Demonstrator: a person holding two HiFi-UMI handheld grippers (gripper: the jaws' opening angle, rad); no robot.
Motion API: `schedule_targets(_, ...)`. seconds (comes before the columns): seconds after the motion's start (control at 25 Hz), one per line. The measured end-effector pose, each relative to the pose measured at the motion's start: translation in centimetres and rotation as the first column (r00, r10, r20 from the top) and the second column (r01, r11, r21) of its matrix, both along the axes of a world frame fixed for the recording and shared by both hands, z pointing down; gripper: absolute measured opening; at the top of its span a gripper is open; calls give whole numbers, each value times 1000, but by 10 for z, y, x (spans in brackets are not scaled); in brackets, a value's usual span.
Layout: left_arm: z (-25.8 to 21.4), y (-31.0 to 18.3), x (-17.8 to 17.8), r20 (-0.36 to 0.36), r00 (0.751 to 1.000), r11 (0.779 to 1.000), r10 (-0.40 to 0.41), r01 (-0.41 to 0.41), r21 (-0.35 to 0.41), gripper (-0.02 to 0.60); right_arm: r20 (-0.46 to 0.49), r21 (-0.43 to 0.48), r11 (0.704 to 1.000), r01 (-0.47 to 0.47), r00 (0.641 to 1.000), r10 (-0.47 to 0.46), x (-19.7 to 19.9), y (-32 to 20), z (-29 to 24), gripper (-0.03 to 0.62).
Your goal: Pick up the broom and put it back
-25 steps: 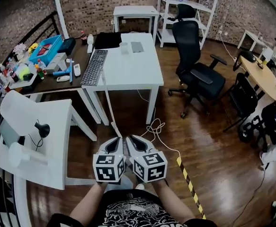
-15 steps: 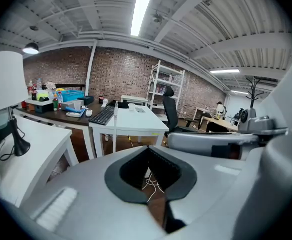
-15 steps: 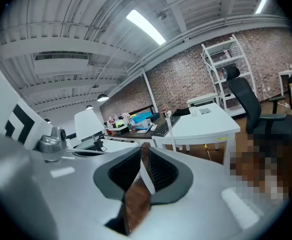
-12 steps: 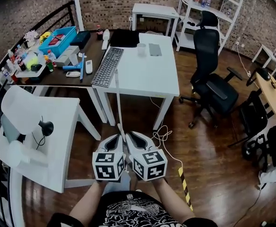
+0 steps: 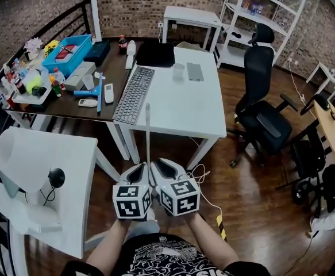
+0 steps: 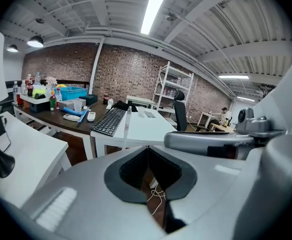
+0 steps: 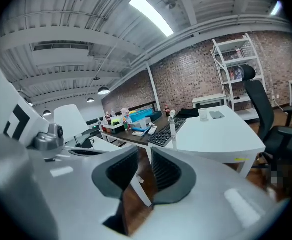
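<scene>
Left gripper point(image 6: 147, 150): jaw tips pressed together, empty.
Right gripper point(image 7: 144, 155): jaws slightly apart, just been opening, nothing between them.
Side table point(image 5: 52, 154): close, left.
Cord point(image 5: 197, 174): looped on the floor, right.
Broom point(image 5: 148, 137): ahead, upright against the white desk point(image 5: 201, 108), beside the keyboard point(image 5: 131, 96).
Office chair point(image 5: 265, 117): beyond, right.

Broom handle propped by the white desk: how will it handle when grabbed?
The broom handle is long, thin and straight, so probably stiff and light. It stands nearly upright by the white desk, so a nudge may tip it sideways. Looks smooth, so possibly slippery.
</scene>
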State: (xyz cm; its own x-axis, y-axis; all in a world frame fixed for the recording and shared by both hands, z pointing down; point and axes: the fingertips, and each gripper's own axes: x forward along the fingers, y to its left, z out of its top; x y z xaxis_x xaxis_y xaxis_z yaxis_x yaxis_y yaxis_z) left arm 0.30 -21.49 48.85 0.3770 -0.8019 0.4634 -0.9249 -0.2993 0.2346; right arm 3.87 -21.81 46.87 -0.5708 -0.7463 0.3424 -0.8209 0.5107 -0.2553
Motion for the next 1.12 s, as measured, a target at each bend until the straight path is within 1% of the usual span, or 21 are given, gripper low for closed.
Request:
schedule_targets(0.16,2,-33,-12,-11,1000,1000,6,-6,-7,11,-32,0,1000,-11,999,11,-11,-36,3,71)
schedule_targets(0.36,7,-63,-27,-19,1000,1000,8,-9,-15,11,-64,-5,1000,-24,998,24,-23,-74,11,78)
schedule_targets(0.44,8,-73,-34,-18,1000,1000,10,-10,-19,11,-74,-6,1000,-31,997,30,-27,-89,15,90)
schedule_targets(0.56,10,-88,-45,-12,1000,1000,8,-9,-21,11,-89,-4,999,-46,995,46,-34,-113,22,125)
schedule_targets(0.6,11,-92,-49,-11,1000,1000,8,-8,-20,11,-92,-5,999,-53,994,52,-36,-121,25,126)
schedule_targets(0.92,10,-125,-66,-3,1000,1000,2,-2,-10,11,-106,-33,993,-110,989,106,-38,-174,49,147)
schedule_targets(1.04,10,-136,-69,3,1000,1000,3,-3,-6,11,-110,-41,992,-122,987,117,-39,-189,57,172)
schedule_targets(1.12,11,-141,-69,7,1000,1000,5,-5,-6,11,-111,-48,990,-132,986,126,-39,-197,62,178)
